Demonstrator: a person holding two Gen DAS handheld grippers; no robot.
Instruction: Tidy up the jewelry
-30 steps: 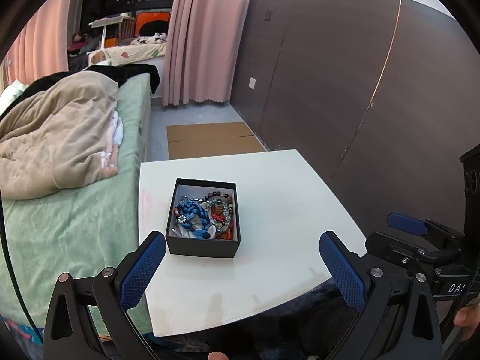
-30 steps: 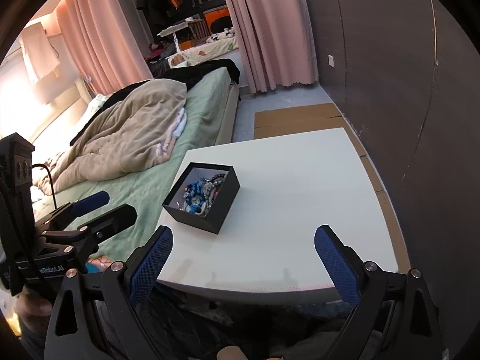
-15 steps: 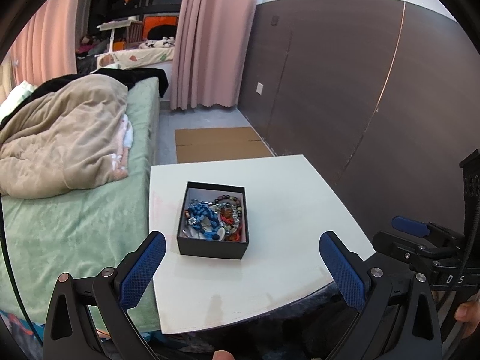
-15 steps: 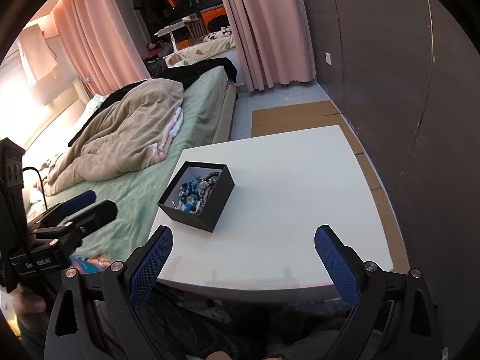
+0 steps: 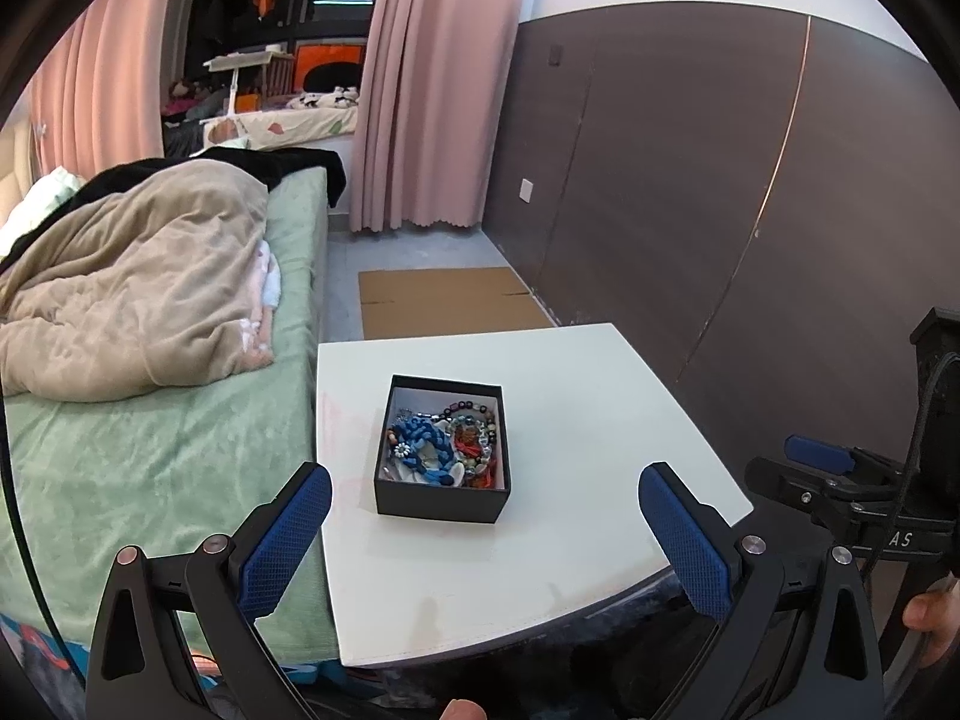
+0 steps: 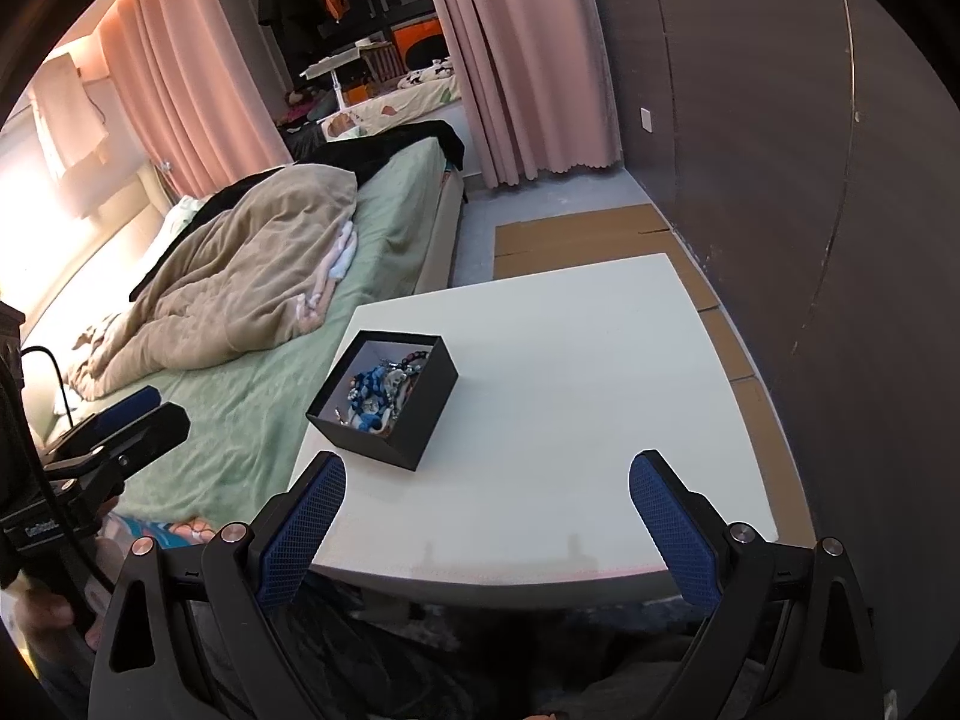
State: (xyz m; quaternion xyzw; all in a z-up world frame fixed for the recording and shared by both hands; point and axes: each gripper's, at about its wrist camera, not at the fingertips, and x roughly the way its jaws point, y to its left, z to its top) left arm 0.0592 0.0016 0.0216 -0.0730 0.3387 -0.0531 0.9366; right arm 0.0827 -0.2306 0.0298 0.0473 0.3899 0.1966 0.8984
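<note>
A black open box (image 5: 441,503) full of tangled jewelry (image 5: 441,444), blue braided cord and bead bracelets, sits on the left part of a white table (image 5: 576,432). My left gripper (image 5: 483,531) hangs open above the table's near edge, short of the box, nothing between its blue pads. In the right wrist view the same box (image 6: 414,414) holds the jewelry (image 6: 378,387) near the table's left edge. My right gripper (image 6: 486,525) is open and empty over the near edge of the table (image 6: 576,396), to the right of the box.
A bed with green sheet (image 5: 150,450) and beige blanket (image 5: 132,282) borders the table's left side. A dark panelled wall (image 5: 690,210) runs along the right. Flat cardboard (image 5: 444,300) lies on the floor beyond the table. The right gripper (image 5: 840,480) shows at right in the left view.
Both grippers have drifted back and up slightly, so the box looks a little farther off in each view. The left view has swung to the left. The jaws stay open.
</note>
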